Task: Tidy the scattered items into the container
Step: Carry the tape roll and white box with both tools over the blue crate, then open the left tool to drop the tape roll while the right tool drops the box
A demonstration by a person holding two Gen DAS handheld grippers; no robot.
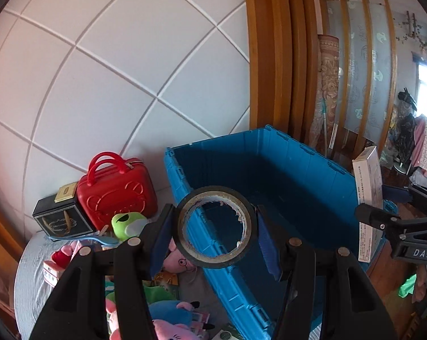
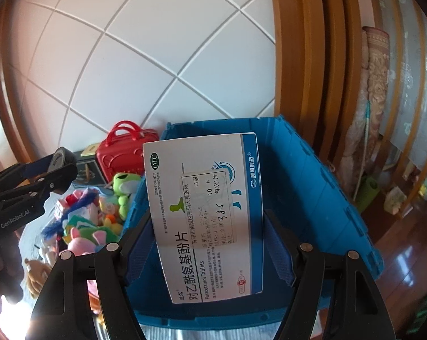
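Clearly mid-delivery, both loads carried to the bin at once. Left gripper (image 1: 215, 233) clamped narrow on a roll of dark tape (image 1: 215, 228), pads pressing its outer rim from nine and three o'clock, roll standing on edge with the hole facing the camera, cardboard core ragged and torn along its inner lip. Right gripper (image 2: 210, 235) spread fairly wide and closed on a flat white-and-blue medicine box (image 2: 206, 215), held by its long edges, printed face up, a handwritten pharmacy label stuck across the middle, corners square and undented. Blue container (image 1: 298, 170) open and seemingly bare inside, with the tape hanging over its near-left rim and the box over its interior, toward twelve o'clock from the fingers. Still scattered on the grey-covered surface at nine o'clock of the bin: a red toy suitcase (image 1: 117, 189), a black box (image 1: 59, 216), a green frog plush (image 1: 128, 223), pink plush toys (image 2: 83, 243). Next, probably: tape carried a little further past the rim, both loads lowered, fingers parted to drop. Tape likely to roll on landing if released on edge; box light enough to fall flat.
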